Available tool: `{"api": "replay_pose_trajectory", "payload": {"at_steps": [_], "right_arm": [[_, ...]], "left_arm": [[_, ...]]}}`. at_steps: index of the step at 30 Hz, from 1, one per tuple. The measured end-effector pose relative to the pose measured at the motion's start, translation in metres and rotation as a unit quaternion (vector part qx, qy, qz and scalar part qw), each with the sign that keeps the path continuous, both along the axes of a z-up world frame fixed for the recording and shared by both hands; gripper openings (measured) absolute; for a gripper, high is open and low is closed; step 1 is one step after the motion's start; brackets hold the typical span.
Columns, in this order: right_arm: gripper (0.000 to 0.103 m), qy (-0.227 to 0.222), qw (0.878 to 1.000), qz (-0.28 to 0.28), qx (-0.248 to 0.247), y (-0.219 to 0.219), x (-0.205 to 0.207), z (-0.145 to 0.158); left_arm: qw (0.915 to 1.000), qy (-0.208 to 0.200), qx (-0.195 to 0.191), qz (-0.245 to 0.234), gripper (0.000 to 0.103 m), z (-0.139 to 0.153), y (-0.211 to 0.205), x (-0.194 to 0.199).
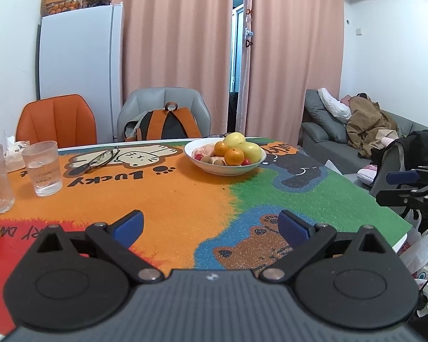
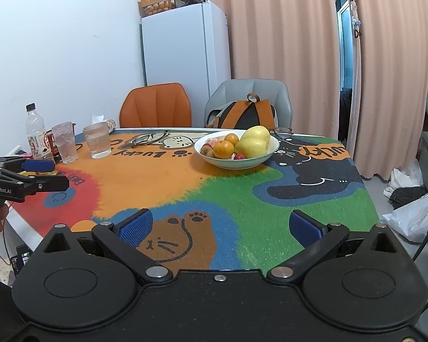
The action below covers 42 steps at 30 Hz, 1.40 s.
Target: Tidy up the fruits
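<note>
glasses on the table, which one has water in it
The shorter ribbed glass nearer the fruit bowl; it holds clear water. The taller glass beside it looks empty.

Cartoon-print table mat (image 2: 185,182) spread wide, two ribbed glasses (image 2: 96,140) standing side by side near a plastic bottle (image 2: 35,131). Spectacles (image 1: 102,158) lying folded on the mat. Behind, an orange chair (image 2: 156,105), a grey chair carrying a backpack (image 2: 244,114), white fridge (image 2: 185,54), pink curtains (image 1: 179,42), grey sofa (image 1: 328,134).
</note>
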State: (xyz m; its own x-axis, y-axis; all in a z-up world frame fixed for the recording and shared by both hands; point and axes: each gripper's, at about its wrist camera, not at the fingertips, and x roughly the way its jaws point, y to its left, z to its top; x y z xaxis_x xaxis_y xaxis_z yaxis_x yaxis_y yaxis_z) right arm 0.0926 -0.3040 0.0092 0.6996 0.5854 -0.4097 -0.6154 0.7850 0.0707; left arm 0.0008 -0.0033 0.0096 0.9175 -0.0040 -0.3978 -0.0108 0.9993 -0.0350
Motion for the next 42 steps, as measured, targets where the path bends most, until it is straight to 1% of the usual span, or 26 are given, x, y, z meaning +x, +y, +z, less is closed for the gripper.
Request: {"api": "replay_pose_trajectory", "payload": {"at_steps": [42], "right_arm": [[0.103,0.002,1.000,0.006,-0.003,-0.0009,-0.0013,-0.0005]], "left_arm": [[1.0000,0.001,0.000,-0.009,0.100,-0.0006,-0.0033,-0.0016]]}}
